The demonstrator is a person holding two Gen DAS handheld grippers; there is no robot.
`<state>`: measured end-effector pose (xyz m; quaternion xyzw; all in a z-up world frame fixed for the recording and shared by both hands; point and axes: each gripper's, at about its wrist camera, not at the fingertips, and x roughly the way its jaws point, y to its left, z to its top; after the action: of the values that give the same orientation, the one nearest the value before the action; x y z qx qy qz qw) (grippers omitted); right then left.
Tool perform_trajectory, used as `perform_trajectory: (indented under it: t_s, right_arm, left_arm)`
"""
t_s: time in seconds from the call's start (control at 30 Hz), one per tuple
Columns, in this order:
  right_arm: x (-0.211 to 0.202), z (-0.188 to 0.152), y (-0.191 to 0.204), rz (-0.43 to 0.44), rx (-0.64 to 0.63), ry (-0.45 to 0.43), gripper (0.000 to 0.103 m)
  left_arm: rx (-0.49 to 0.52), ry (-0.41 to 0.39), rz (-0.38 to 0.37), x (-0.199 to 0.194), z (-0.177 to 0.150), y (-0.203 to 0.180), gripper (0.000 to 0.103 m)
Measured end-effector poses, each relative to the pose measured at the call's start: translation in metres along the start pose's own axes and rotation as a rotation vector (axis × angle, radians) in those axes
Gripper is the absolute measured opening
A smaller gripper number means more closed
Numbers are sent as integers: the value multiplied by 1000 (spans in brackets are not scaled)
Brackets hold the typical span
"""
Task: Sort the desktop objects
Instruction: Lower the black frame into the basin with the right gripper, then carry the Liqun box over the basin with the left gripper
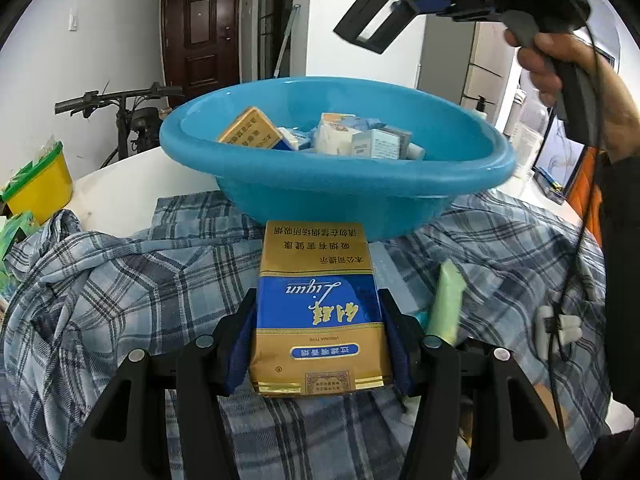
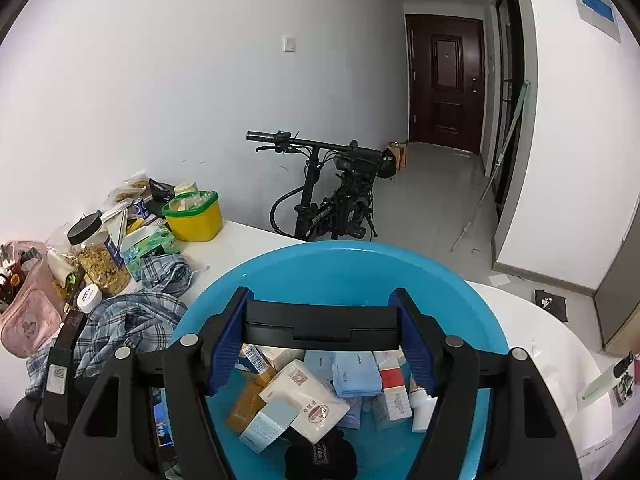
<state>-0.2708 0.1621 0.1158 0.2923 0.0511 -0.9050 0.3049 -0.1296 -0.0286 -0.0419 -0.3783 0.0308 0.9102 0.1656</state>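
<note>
The left tool [image 1: 320, 344] grips a blue-and-gold carton [image 1: 320, 312] by its long sides – both blue pads pressed flat against it, printed face up, lettering upside down to the camera. The carton sits above a plaid shirt [image 1: 120, 300] spread over the white tabletop [image 1: 120, 188]. Just right of the carton a pale green tube [image 1: 446, 300] lies on the shirt, and farther right a small white item [image 1: 558, 332] with a cable across it.

Beyond the carton's far end stands the blue basin [image 1: 340, 192], resting partly on the shirt. Inside it are a second gold carton [image 1: 250, 128] tilted against the left wall and several white and light-blue boxes [image 1: 360, 138].

The right tool [image 2: 322, 320] hangs over the basin [image 2: 460, 288] – its jaws fairly wide and clamped on a flat black bar [image 2: 322, 322] held crosswise between the blue pads. In the left wrist view this tool [image 1: 384, 20] shows high above the basin's far rim, with a hand [image 1: 560, 64] around its handle. Below the bar lie a white packet [image 2: 308, 396], light-blue packs [image 2: 356, 372], a red-and-white box [image 2: 392, 378] and a dark cloth item [image 2: 320, 456].

Farther left on the tabletop stand a yellow tub [image 2: 196, 216] with a green rim, a jar [image 2: 98, 256] with a black lid and a pink pouch [image 2: 28, 320]. Behind the tabletop a black bike [image 2: 332, 196] stands by the wall; a brown door [image 2: 444, 84] closes the corridor.
</note>
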Motion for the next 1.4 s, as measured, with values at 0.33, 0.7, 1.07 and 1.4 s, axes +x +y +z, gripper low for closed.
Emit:
perform_trajectory:
  t_s: [0.33, 0.7, 1.07, 1.4]
  right_arm:
    - [-6, 1, -3, 34, 17, -17, 69]
    - [-8, 0, -7, 18, 22, -16, 69]
    - [-4, 0, -12, -16, 25, -11, 69]
    - [0, -1, -10, -11, 27, -7, 69]
  left_arm:
    - [-70, -15, 21, -63, -1, 6, 58]
    - [-175, -182, 131, -101, 115, 20, 58]
    - [-173, -180, 142, -27, 170, 22, 58]
    - [-147, -120, 137, 10, 164, 23, 58]
